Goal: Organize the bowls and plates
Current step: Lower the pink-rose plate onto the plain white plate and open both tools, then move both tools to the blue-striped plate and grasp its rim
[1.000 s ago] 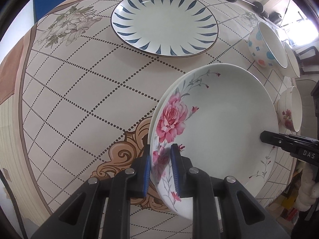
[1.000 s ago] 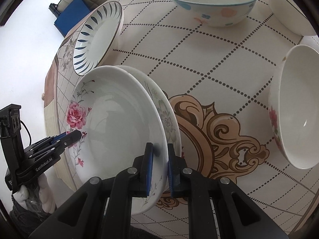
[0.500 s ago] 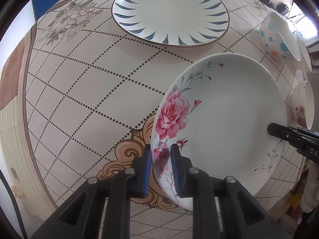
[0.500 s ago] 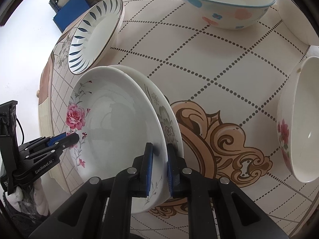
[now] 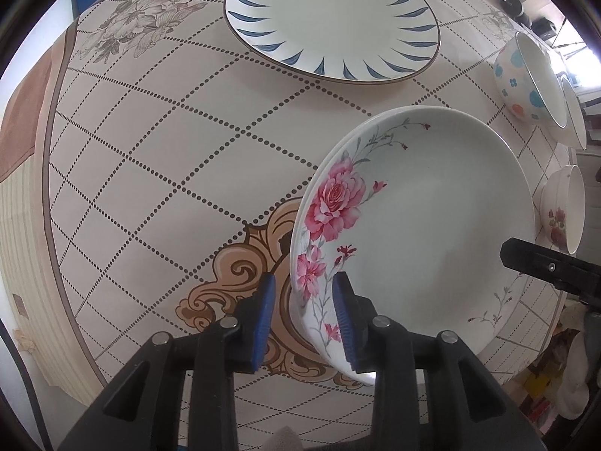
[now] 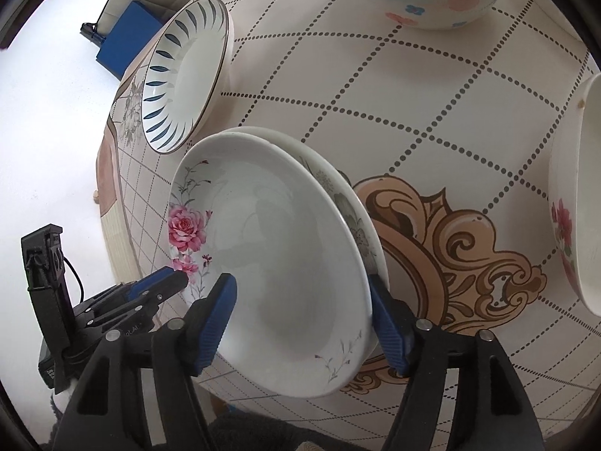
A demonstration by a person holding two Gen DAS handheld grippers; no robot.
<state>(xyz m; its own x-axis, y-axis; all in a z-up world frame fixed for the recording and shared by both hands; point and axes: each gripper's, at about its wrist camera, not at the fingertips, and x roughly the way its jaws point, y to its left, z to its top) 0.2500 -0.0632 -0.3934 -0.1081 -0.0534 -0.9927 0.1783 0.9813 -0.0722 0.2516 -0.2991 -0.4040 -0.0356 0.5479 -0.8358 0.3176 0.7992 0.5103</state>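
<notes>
A white plate with pink roses [image 5: 424, 225] rests on a second white plate [image 6: 338, 195] with grey flowers, whose rim shows under it in the left wrist view [image 5: 338, 146]. My left gripper [image 5: 304, 312] is open, its jaws on either side of the rose plate's near rim. My right gripper [image 6: 300, 315] is open wide around the opposite rim of the rose plate [image 6: 278, 263]. Each gripper shows in the other's view, the right one [image 5: 541, 267] and the left one [image 6: 150, 289].
A blue-striped plate [image 5: 330, 18] lies at the far side of the patterned tablecloth [image 5: 169, 150]. A dotted bowl [image 5: 526, 79], a white bowl behind it [image 5: 574, 112] and a rose bowl [image 5: 563, 210] stand at the right. The table edge runs close below the stack.
Both grippers were shut on the rose plate's rim; both have now opened. The plate has come down onto the plate beneath.
</notes>
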